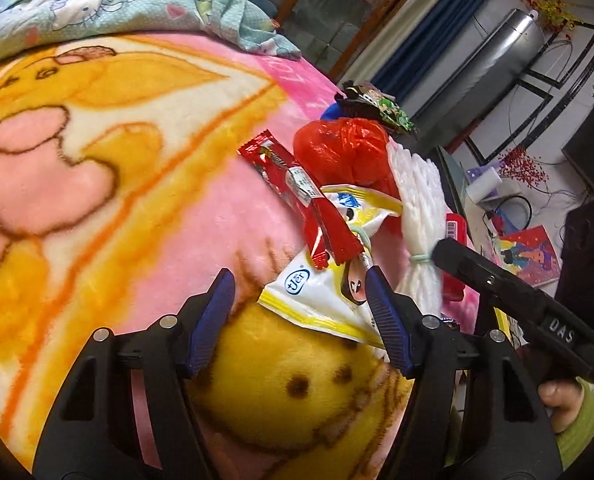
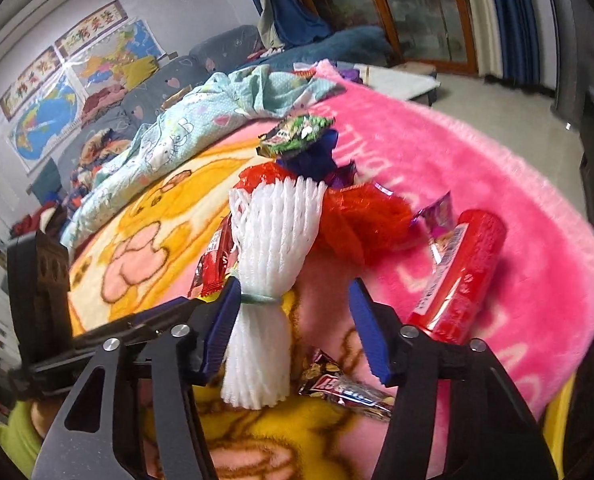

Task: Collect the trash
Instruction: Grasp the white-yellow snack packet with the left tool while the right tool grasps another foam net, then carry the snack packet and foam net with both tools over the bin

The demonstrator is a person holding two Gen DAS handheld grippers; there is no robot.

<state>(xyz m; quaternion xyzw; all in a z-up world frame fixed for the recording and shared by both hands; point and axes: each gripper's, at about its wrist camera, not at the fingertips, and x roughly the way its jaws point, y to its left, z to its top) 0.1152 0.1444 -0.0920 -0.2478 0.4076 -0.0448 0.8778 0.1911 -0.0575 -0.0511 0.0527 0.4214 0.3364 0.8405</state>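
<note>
Trash lies in a heap on a pink and yellow cartoon blanket (image 1: pixel 97 160). My left gripper (image 1: pixel 299 286) is open, its right finger over a white and yellow snack bag (image 1: pixel 321 296). A red wrapper (image 1: pixel 297 192) lies across the bag, with a red plastic bag (image 1: pixel 345 148) behind. My right gripper (image 2: pixel 293 292) is open around a white foam fruit net (image 2: pixel 273 248), which touches its left finger. A red tube (image 2: pixel 461 276) lies to the right, a dark candy wrapper (image 2: pixel 345 388) below the fingers, and a green wrapper (image 2: pixel 297 136) on top of the heap.
A light blue printed quilt (image 1: pixel 117 4) is bunched at the far side of the blanket. The blanket's edge (image 2: pixel 569 240) drops to a tiled floor on the right. The right gripper's body (image 1: pixel 517 304) shows in the left wrist view, beside the foam net.
</note>
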